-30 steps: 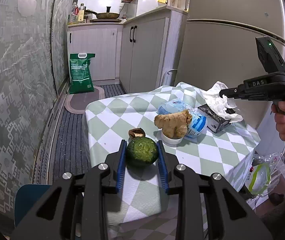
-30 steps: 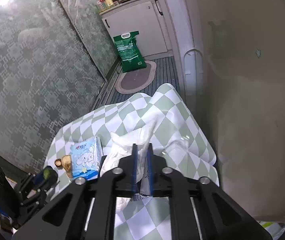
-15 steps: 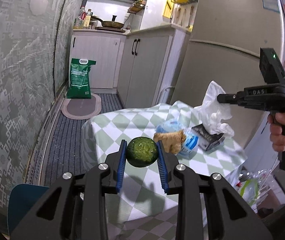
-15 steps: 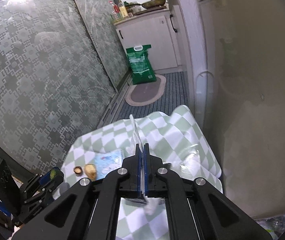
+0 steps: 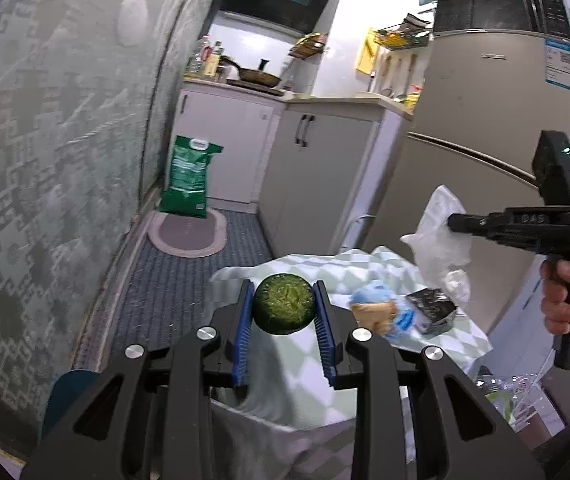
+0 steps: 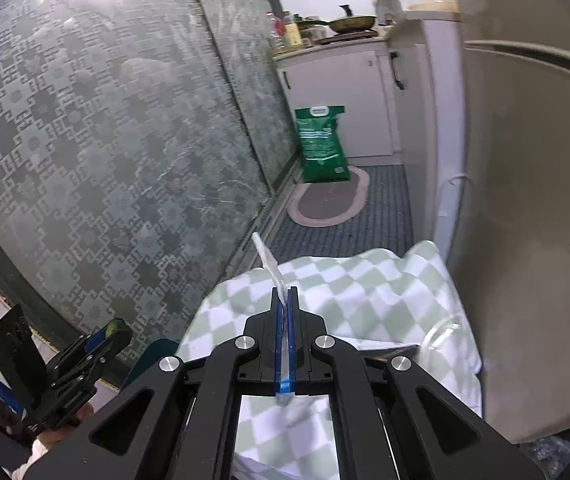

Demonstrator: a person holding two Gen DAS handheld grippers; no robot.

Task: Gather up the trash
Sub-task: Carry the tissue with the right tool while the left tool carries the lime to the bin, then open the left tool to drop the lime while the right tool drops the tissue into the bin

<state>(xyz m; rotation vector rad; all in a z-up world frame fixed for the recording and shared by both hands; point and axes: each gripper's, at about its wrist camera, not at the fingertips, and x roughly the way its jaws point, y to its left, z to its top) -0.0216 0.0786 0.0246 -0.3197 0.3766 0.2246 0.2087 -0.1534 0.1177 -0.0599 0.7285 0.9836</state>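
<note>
A round green fruit half (image 5: 283, 309), cut face toward the camera, is being gripped between the blue pads (image 5: 245, 334) of the left tool (image 5: 283, 334), which is clenched on its two sides. It is being carried in the air above the checked cloth of the bench (image 5: 369, 264), apparently so that it can be taken off as rubbish.

The right tool (image 6: 285, 344) is being kept pinched tight on a crumpled piece of white tissue or thin plastic (image 5: 439, 236); in its own view only a thin white strip (image 6: 271, 270) is seen sticking up from between the closed pads. In the left view the sheet is hanging free from the right tool (image 5: 451, 222), above a dark packet (image 5: 431, 310) and a blue pack (image 5: 381, 306) left on the bench. The flimsy sheet is probably being held by one corner so that it trails clear of those things.

A clear plastic bag (image 5: 521, 392) is being glimpsed low at the right, beside the bench; it is judged a likely place for the rubbish, though that cannot be confirmed. The fridge (image 5: 477, 120) is standing close along the bench's right edge, so little room is being left on that side. The floor (image 5: 189, 280) to the left is open, and the near bench edge is free for both tools to be lowered past.
</note>
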